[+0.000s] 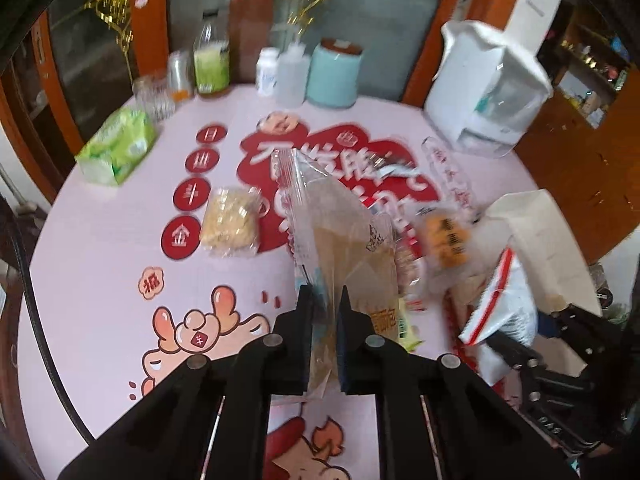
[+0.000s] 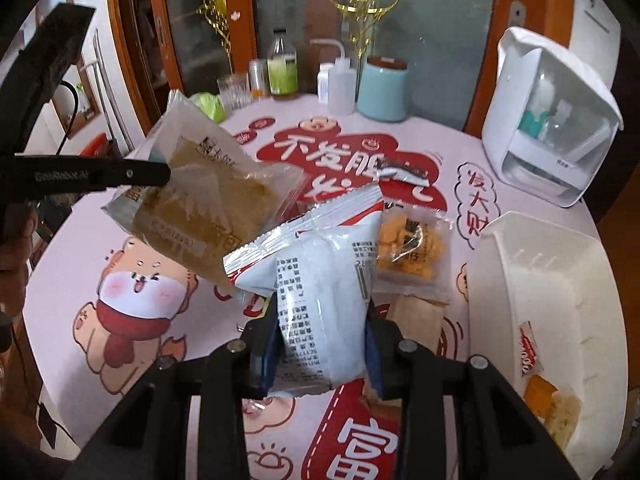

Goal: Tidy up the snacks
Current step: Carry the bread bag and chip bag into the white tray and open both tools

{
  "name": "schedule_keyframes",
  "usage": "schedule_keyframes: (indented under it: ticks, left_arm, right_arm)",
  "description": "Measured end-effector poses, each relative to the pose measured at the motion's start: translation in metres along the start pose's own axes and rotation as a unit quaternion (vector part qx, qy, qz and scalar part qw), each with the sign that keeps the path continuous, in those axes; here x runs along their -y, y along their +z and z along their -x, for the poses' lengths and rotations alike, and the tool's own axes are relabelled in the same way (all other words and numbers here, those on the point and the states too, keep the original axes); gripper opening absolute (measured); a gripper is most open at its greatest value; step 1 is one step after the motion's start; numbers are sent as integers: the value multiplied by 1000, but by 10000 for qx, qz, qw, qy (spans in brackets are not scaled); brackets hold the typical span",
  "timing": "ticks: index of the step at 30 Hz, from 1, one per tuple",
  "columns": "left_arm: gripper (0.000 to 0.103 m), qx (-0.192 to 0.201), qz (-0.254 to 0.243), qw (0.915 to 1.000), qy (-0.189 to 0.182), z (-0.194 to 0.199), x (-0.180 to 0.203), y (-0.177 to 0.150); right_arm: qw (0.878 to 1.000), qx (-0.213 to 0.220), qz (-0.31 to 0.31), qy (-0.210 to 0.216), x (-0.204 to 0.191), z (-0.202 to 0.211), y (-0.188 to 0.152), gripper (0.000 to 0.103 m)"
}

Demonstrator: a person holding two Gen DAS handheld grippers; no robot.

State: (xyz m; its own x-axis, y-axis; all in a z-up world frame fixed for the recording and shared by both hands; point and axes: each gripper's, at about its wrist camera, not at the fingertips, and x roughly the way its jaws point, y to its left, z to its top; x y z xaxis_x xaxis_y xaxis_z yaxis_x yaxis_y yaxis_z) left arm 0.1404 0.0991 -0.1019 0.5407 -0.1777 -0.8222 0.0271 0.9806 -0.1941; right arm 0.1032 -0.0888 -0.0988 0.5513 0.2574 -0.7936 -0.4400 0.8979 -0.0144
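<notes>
My left gripper is shut on a clear packet with a brown cake and holds it above the pink round table. In the right wrist view that brown cake packet hangs at the left, pinched by the left gripper's fingers. My right gripper is shut on a white and red snack bag, also off the table. An orange snack packet and a tan packet lie below it. A pale crumbly snack packet lies mid-table. The white bin at the right holds a few snacks.
Along the table's far edge stand a green-labelled bottle, a squeeze bottle, a teal canister and a glass. A white appliance sits far right. A green tissue pack lies at the left.
</notes>
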Motion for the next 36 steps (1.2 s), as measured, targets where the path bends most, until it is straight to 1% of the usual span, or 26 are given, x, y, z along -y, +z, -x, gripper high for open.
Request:
schedule_keyframes:
  ticks: [4,11,15,18,21,24,28,31,34,36]
  left_arm:
    - [7,376,-200,9991,-1,38,23,4]
    - [7,908,-587,9937,-281,92,75,8]
    - [7,1109,-904,9884,-503,113,112,10]
    - [7,1259,-1203,9823,-694,124,148,16]
    - [7,1355,-1496,9751,-914,127,187,24]
    - [7,1390,-1761,9686,-1071,118,227,33]
    - [7,1257,-2031,9623,-1301,91,279,48]
    - [8,1034,-2178,9605,-1391,60,311,57]
    - [8,699,-2212,9622,-1428,21,336,65]
    - [8,475,-2260,9624,-1429,-4,350,67]
  right_arm:
    - [9997,234,-111,-10,5,26,-4,36]
    - [9956,713,-603,-130,27,79,-15,36]
    - [9898,1009,-927,-397,54,110,-24,36]
    - [9848,1114,-1178,-621,79,125,-30,36]
    - [9781,1131,-1434,-1002,109,134,-38,36]
    - [9709,1030,-1707,-1324,139,135,-46,36]
    - [9605,852,-2084,-1633,175,129,-57,37]
    - [9528,660,-2352,-1802,204,118,-61,37]
    - [9473,494,-2487,-1958,224,108,-65,37]
    - [9454,380,-2584,-1948,235,101,-68,38]
